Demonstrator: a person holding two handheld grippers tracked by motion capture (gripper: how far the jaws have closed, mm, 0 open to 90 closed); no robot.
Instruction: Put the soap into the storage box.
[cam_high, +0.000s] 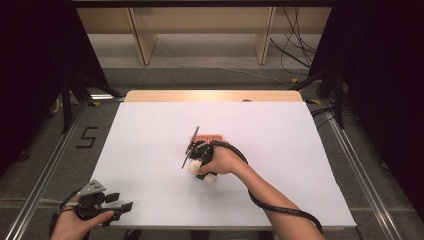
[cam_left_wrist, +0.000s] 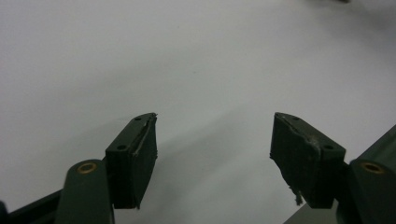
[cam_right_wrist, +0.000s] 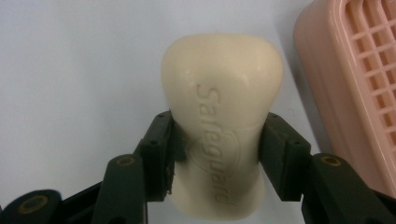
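Two hand-held grippers were recorded on a white table (cam_high: 150, 150). Item one, the right gripper (cam_right_wrist: 217, 154): its jaws were closed against the two long sides of a cream soap bar (cam_right_wrist: 222, 121), stamped "Safeguard", the pads pressing into the bar near its lower half. In the right gripper view the bar stood on end between the jaws, its rounded upper end rising toward 12 o'clock. Item two, a pink soap dish (cam_right_wrist: 355, 88) with a slatted grid floor: it lay just beside the bar at about 2 o'clock, not touching it. In the high view the right hand (cam_high: 225, 162) and its gripper sat near the table's centre, with the dish (cam_high: 212, 136) at 12 o'clock of the hand. Item three, the left gripper (cam_left_wrist: 214, 154): jaws spread wide apart with nothing between them, bare white surface beneath. In the high view it rested at the table's near edge, at roughly 7 o'clock from the centre, held in the left hand (cam_high: 75, 220), well apart from soap and dish.
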